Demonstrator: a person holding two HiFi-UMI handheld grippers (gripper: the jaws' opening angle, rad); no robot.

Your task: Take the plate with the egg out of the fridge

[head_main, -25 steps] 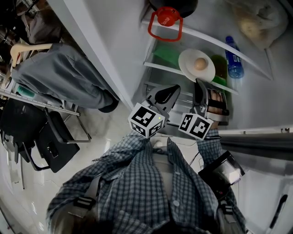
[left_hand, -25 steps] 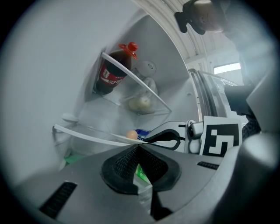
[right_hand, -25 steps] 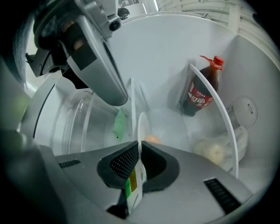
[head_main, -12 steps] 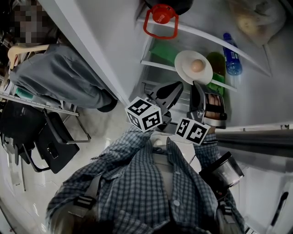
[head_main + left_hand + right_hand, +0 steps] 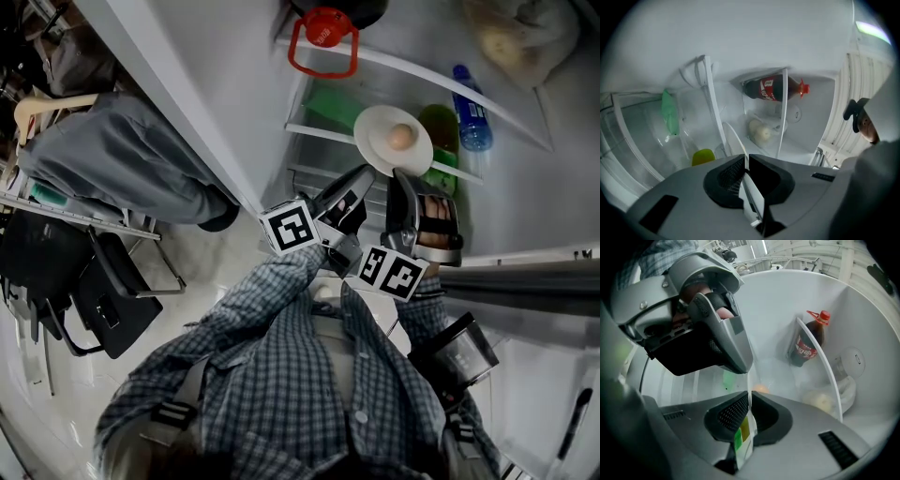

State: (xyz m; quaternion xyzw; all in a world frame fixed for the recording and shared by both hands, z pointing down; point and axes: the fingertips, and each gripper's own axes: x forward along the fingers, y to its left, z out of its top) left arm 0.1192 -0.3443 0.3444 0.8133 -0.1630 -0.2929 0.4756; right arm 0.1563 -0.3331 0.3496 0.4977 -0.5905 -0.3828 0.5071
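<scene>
A white plate (image 5: 382, 142) with a brown egg (image 5: 401, 137) on it sits at the front edge of a fridge shelf (image 5: 323, 131). My left gripper (image 5: 367, 173) is shut on the plate's near-left rim. My right gripper (image 5: 402, 175) is shut on the near rim just beside it. In the left gripper view the plate (image 5: 732, 141) shows edge-on, running into the left gripper (image 5: 746, 160). In the right gripper view the rim (image 5: 749, 386) passes between the jaws of the right gripper (image 5: 750, 401), with the egg (image 5: 761, 388) just beyond.
A cola bottle (image 5: 808, 345) lies on the upper shelf next to a plastic bag (image 5: 829, 399). A green bottle (image 5: 441, 131) and a blue-capped bottle (image 5: 469, 112) stand right of the plate. The open fridge door (image 5: 525, 281) is at the right, and a person in grey trousers (image 5: 122, 159) is at the left.
My left gripper, open below the plate a second ago, has risen, turned and shut on the rim. The plate has shifted slightly left in the head view.
</scene>
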